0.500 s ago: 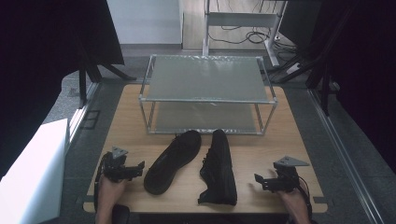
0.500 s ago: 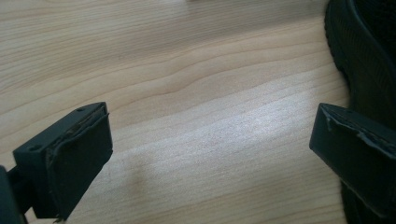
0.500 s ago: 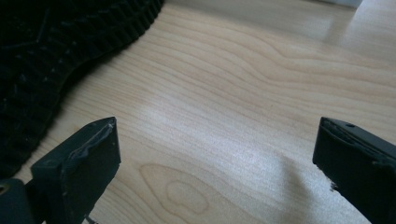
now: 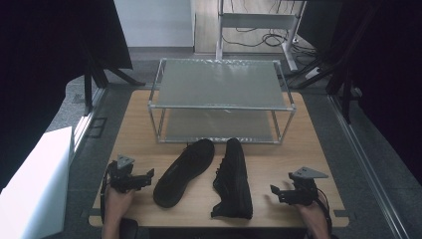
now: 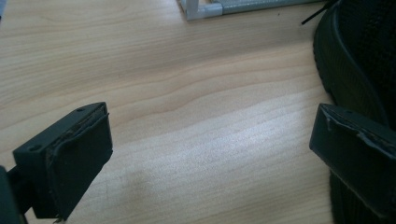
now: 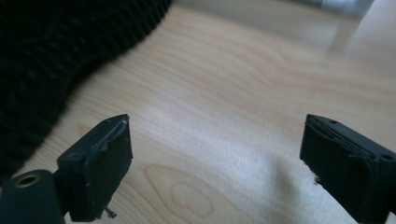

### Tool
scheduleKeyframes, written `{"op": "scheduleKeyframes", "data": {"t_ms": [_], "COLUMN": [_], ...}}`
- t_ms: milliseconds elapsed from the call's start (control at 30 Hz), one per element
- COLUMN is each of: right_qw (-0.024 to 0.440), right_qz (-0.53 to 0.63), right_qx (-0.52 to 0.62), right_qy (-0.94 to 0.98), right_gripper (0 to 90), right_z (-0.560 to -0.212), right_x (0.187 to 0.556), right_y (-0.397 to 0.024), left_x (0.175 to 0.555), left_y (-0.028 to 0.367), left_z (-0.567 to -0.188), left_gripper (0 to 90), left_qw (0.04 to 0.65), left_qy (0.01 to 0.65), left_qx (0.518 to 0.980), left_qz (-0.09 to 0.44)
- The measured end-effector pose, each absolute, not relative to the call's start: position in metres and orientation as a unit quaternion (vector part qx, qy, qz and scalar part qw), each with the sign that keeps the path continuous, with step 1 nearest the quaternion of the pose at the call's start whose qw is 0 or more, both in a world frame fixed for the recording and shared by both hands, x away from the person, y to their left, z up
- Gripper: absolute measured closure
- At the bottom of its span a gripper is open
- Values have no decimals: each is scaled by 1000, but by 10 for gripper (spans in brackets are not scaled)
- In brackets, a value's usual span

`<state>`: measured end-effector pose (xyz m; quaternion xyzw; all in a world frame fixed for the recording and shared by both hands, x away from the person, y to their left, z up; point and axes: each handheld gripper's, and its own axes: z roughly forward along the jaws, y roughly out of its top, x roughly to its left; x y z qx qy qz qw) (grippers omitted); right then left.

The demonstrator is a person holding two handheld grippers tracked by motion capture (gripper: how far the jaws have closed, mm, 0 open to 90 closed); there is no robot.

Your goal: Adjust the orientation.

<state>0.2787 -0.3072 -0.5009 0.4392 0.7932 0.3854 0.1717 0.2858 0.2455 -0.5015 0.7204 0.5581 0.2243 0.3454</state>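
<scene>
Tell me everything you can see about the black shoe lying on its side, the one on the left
The left shoe is black all over, with a dark sole that faces up and left as it lies tipped on its side. It runs diagonally on the wooden table, one end near the front rail of the metal shelf rack, the other toward the person. It sits just left of the upright shoe; whether they touch is unclear. The left gripper is beside it, jaws open, not touching it.
</scene>
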Motion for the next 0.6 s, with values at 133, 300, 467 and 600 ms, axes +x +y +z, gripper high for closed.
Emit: {"op": "scheduleKeyframes", "data": {"t_ms": [133,300,467,600], "right_qw": [179,170,176,174], "right_qz": [391,390,391,392], "right_qx": [435,443,441,439], "right_qy": [791,789,788,790], "right_gripper": [91,82,87,87], "right_z": [-499,-501,-500,-500], "right_x": [278,279,278,278], "right_y": [-306,-308,-307,-306], "left_x": [288,291,293,293], "left_y": [245,245,242,236], "left_z": [-502,-506,-510,-512], "left_gripper": [0,0,0,0], "left_qw": [337,326,301,288], "left_qy": [556,554,544,531], "left_qx": [725,732,752,768], "left_qz": [228,225,220,215]}}
